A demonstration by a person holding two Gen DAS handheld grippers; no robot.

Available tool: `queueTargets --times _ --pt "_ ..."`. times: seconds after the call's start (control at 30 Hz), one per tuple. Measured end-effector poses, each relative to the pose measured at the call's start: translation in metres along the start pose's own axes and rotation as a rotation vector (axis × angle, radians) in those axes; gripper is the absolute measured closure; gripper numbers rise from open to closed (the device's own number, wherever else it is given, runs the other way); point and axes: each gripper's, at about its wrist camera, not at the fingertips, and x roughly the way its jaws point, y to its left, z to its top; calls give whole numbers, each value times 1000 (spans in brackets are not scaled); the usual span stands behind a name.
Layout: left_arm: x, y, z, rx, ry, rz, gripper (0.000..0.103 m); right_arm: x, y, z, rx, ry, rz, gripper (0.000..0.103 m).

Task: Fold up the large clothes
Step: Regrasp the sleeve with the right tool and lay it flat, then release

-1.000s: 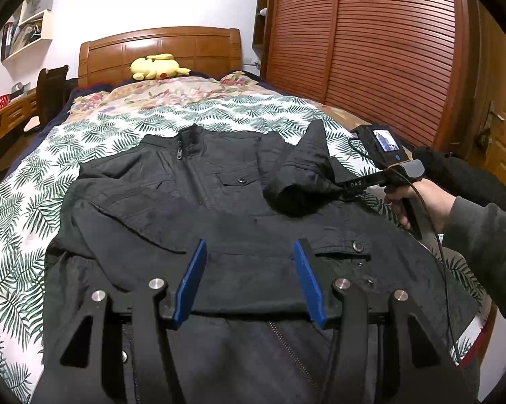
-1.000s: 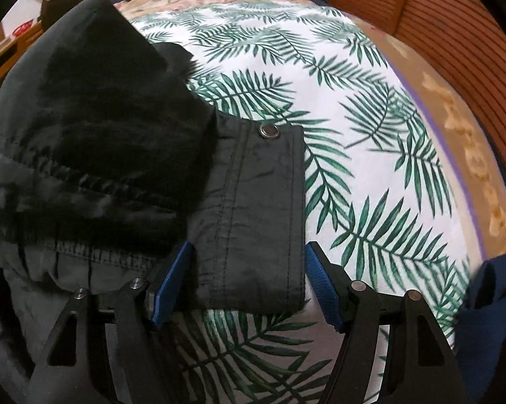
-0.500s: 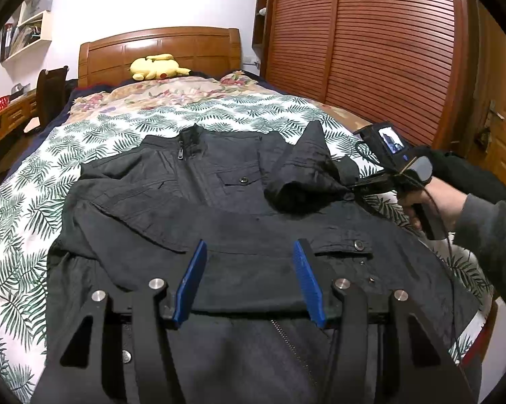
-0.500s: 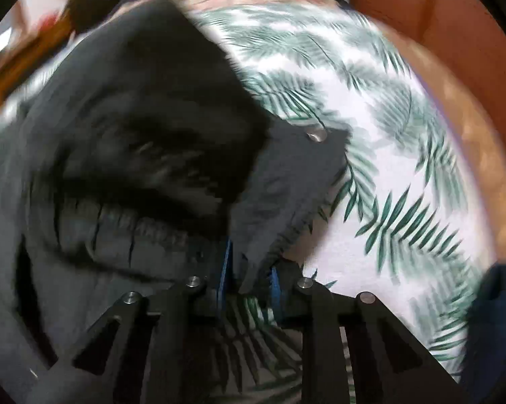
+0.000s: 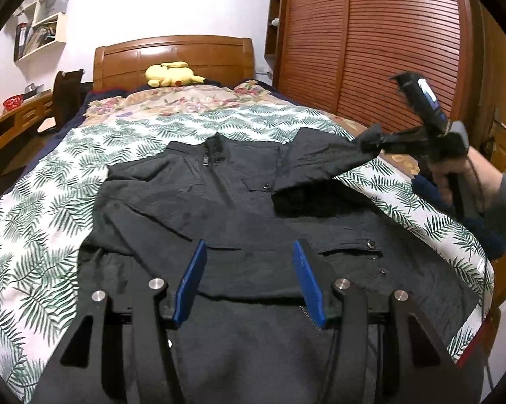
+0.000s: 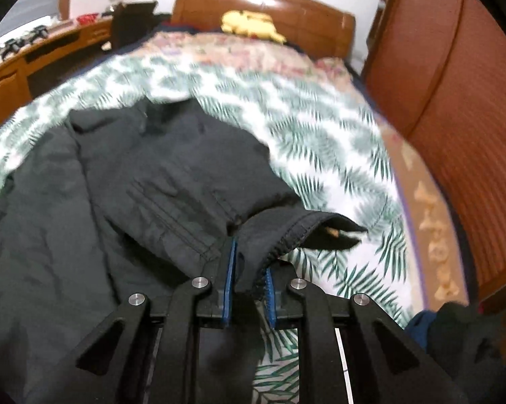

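- Left wrist view: a black jacket [image 5: 239, 222] lies spread front-up on a bed [image 5: 44, 235] covered with a white, green-leaf print sheet; its collar and zip point toward the wooden headboard [image 5: 172, 57].
- The left gripper [image 5: 249, 282] hangs low over the jacket's lower half, its blue-padded jaws standing apart with nothing between them; only flat cloth shows beyond the gap.
- At the right of this view the right gripper [image 5: 384, 141], held in a person's hand [image 5: 461, 175] with a grey sleeve, is raised above the bed's right edge.
- That gripper pinches the cuff end of the jacket's sleeve [image 5: 320, 161], and the sleeve runs from the shoulder up to it, lifted clear of the sheet.
- A yellow plush toy [image 5: 172, 74] rests against the headboard, and a slatted wooden wardrobe [image 5: 387, 43] fills the right side of the room.
- Right wrist view: the picture is blurred by motion.
- The right gripper [image 6: 249, 282] has just been closing; its jaws are drawn close together and clamped on the sleeve's cuff [image 6: 286, 232], whose stitched hem bunches between the blue pads [image 6: 229, 269].
- From the cuff the sleeve [image 6: 192, 202] drops away to the left onto the jacket's body [image 6: 51, 252], which lies on the leaf-print sheet [image 6: 337, 168].
- The cuff's open mouth gapes to the right of the pads, above the sheet.
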Motion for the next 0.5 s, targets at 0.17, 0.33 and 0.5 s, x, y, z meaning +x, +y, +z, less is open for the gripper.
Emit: queueTargets --times 0.17,0.33,0.5 --pt "-15 13 -1 -14 -25 19 50 -32 24 25 -63 -69 -5 91" --pt "-26 27 -4 -27 -40 43 50 -66 60 37 -127 -134 3 91" --pt "-33 40 -5 -43 -46 60 50 -92 94 45 -206 -197 40 91"
